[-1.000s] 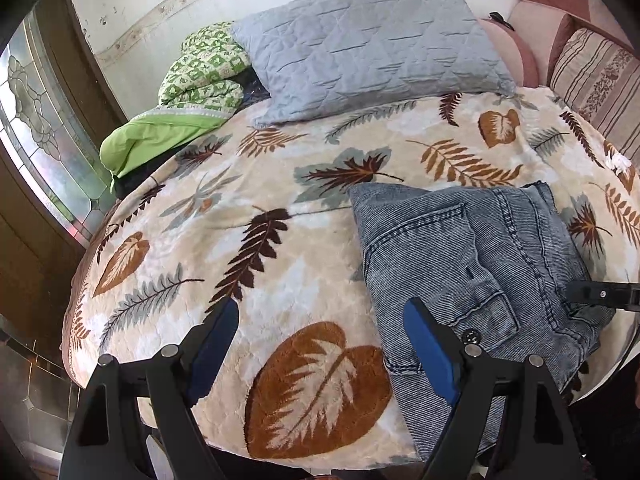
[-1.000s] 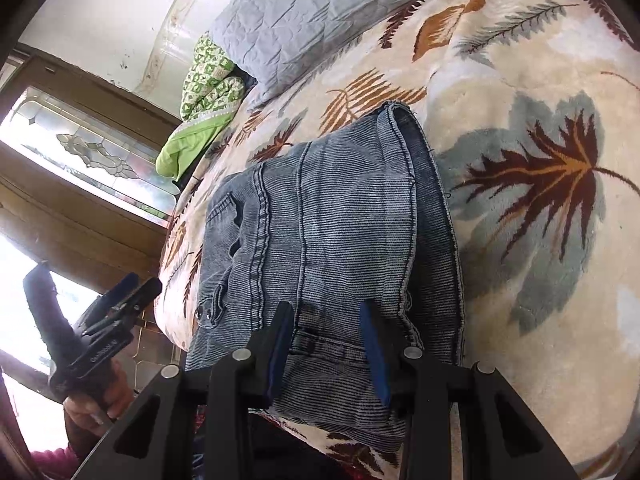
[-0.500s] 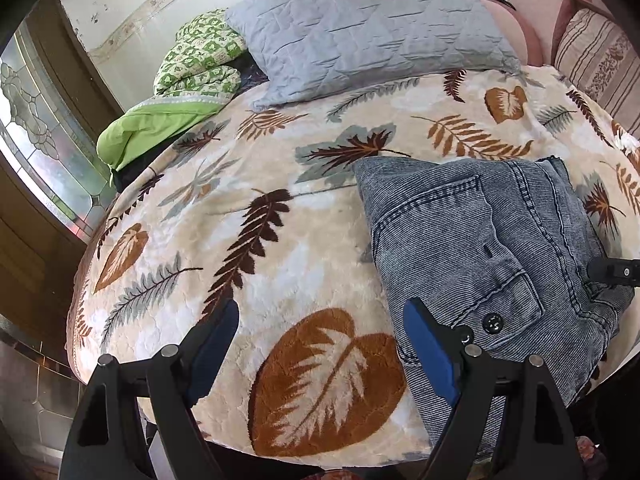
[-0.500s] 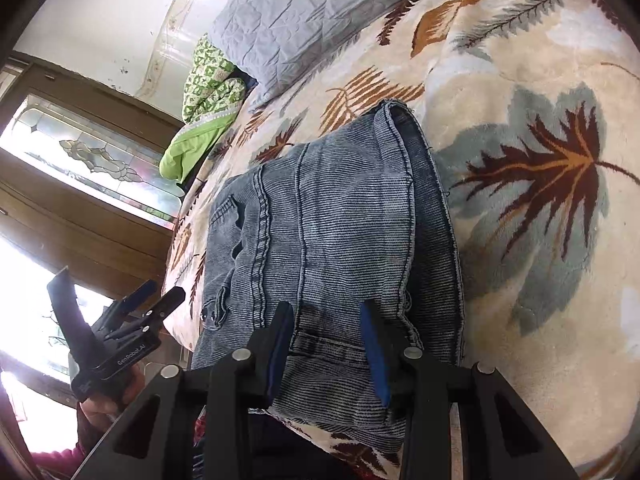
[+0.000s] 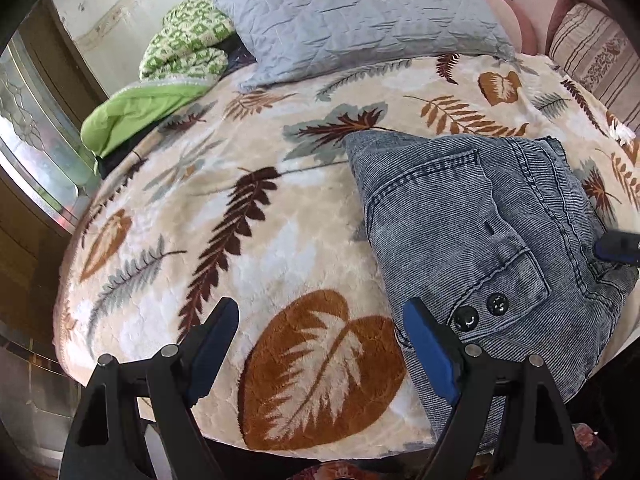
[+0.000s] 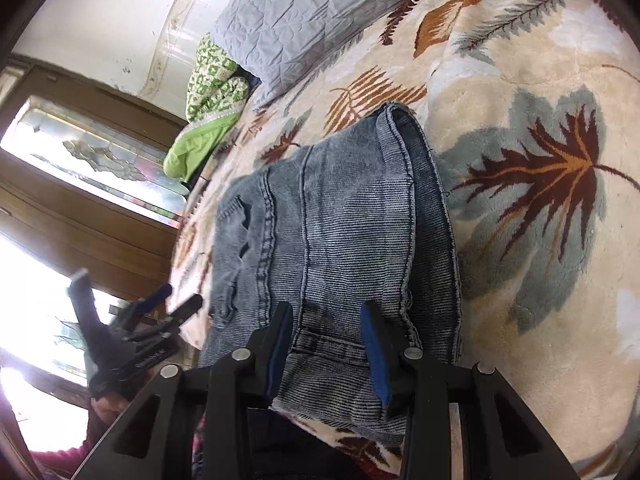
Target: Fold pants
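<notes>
Folded blue-grey denim pants (image 5: 460, 208) lie on the leaf-patterned blanket (image 5: 280, 240) near the bed's front edge, back pocket and two dark buttons facing up. My left gripper (image 5: 320, 308) is open over bare blanket just left of the pants, its right finger (image 5: 424, 340) at their near left corner. In the right wrist view it (image 6: 172, 300) hangs off the bed's edge, beside the pants (image 6: 340, 208). My right gripper (image 6: 327, 309) stands half open over the waistband end, denim flat beneath its pads, not pinched. Its tip (image 5: 618, 246) shows at the pants' right edge.
A grey quilted pillow (image 5: 360, 16) and a green patterned quilt (image 5: 180, 52) lie at the head of the bed, with a striped cushion (image 5: 592, 52) at the far right. A wooden frame with patterned glass (image 6: 100, 160) stands left of the bed. A hand (image 6: 108, 404) holds the left gripper.
The left gripper has drifted toward the pants' near corner and tipped slightly, so the bed sits lower in its view. The right gripper has kept still, jaws unchanged.
</notes>
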`<state>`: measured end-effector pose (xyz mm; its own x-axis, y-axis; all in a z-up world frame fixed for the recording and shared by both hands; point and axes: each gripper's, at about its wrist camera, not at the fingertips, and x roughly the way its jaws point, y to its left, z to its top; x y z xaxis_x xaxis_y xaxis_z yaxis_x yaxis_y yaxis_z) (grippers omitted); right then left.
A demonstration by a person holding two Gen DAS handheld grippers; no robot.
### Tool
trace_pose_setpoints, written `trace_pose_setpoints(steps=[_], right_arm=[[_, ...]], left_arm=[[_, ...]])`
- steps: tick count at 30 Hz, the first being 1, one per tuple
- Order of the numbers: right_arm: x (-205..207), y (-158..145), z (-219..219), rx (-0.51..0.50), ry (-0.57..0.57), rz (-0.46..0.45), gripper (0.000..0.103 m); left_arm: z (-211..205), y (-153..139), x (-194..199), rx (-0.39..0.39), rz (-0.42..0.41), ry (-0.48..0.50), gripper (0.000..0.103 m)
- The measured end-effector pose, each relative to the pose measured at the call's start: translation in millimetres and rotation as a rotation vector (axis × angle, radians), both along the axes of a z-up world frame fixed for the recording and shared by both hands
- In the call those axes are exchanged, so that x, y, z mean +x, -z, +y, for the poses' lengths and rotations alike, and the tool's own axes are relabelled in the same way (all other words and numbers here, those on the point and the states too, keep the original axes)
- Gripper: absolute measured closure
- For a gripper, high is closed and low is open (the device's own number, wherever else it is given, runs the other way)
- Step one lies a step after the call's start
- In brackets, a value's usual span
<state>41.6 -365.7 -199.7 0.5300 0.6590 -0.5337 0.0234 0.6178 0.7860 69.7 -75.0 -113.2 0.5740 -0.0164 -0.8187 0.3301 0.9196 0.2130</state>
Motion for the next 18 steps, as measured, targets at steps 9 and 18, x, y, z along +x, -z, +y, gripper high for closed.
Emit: trace_pose_setpoints(steps=[9, 18], right_arm=[[-12.5, -10.7, -23.0, -0.105, 0.135, -0.027, 0.044], [-4.3, 12.0, -28.5, -0.092, 0.117, 0.09, 0.041]], left_arm=[[7.6, 1.9, 1.5, -0.103, 0.036, 0.035, 0.018], [2.1, 11.3, 4.3, -0.142, 0.066, 0.073, 0.018]])
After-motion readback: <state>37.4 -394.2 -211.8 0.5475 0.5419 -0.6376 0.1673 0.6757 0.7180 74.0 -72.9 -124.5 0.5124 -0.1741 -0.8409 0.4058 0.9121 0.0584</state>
